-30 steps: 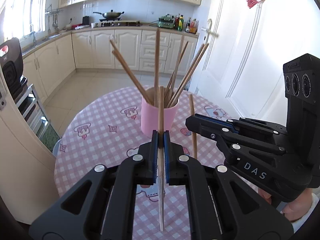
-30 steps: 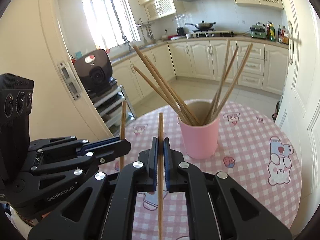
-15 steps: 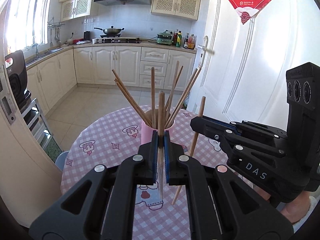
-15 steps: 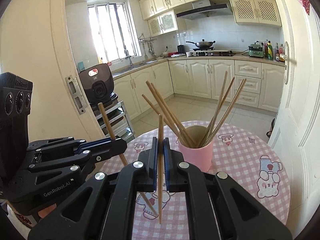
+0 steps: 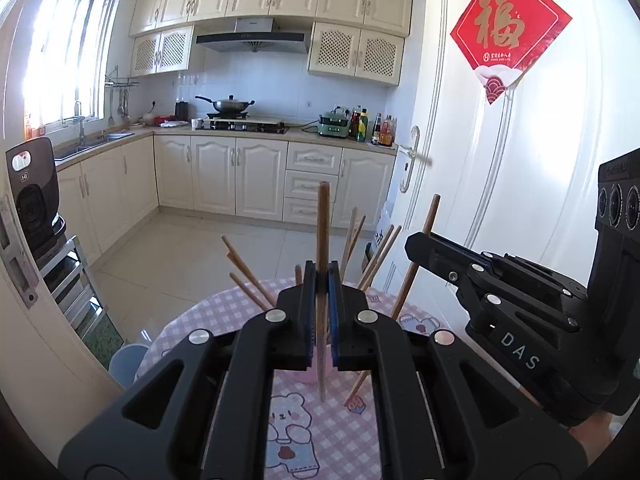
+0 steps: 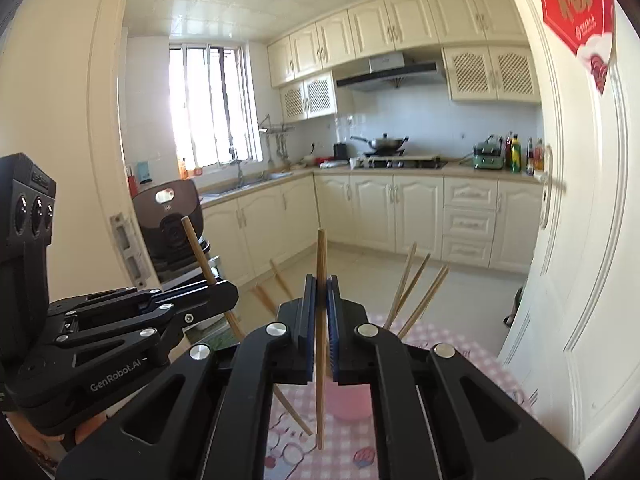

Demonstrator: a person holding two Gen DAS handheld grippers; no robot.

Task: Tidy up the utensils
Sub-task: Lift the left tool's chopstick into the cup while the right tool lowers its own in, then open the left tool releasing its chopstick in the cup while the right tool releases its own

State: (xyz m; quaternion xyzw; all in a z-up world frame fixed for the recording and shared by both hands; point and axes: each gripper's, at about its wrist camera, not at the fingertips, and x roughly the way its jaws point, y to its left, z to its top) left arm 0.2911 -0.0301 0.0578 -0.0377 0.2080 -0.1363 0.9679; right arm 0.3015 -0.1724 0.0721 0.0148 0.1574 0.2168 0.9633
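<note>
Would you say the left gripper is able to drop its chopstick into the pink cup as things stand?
Probably yes. The left gripper is shut on one chopstick, whose lower tip hangs free near the pink cup. The chopsticks already inside fan outward, so the middle looks open, though the cup's mouth is hidden.

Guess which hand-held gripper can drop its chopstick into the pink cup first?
Probably the left hand-held gripper: its chopstick hangs upright, lined up with the pink cup; the right chopstick ends beside it.
</note>
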